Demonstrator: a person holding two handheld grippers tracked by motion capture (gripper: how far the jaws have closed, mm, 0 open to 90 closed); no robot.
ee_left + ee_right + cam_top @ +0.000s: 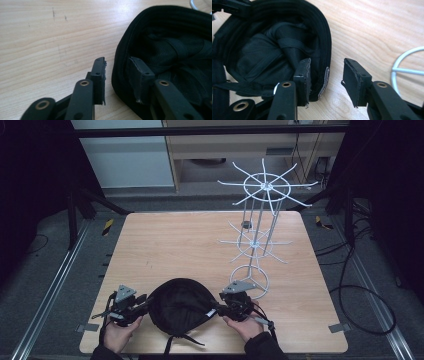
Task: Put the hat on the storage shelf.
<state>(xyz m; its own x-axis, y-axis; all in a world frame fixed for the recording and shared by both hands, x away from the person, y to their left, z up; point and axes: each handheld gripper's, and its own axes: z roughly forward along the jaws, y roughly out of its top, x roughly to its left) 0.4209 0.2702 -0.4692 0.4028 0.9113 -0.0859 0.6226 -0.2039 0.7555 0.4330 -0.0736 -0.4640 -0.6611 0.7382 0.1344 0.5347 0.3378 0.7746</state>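
High view is showing a black cap (178,307) lying upside down at the near edge of the wooden table (175,240), between the two grippers. The left gripper (142,304) is sitting at the cap's left rim and the right gripper (214,310) at its right rim, each held by a hand. Left gripper view is showing its jaws spread wide, one inside the rim and one outside on the table. Right gripper view is showing the same straddle, jaws wide apart. A white wire rack (258,220) is standing just beyond the right gripper.
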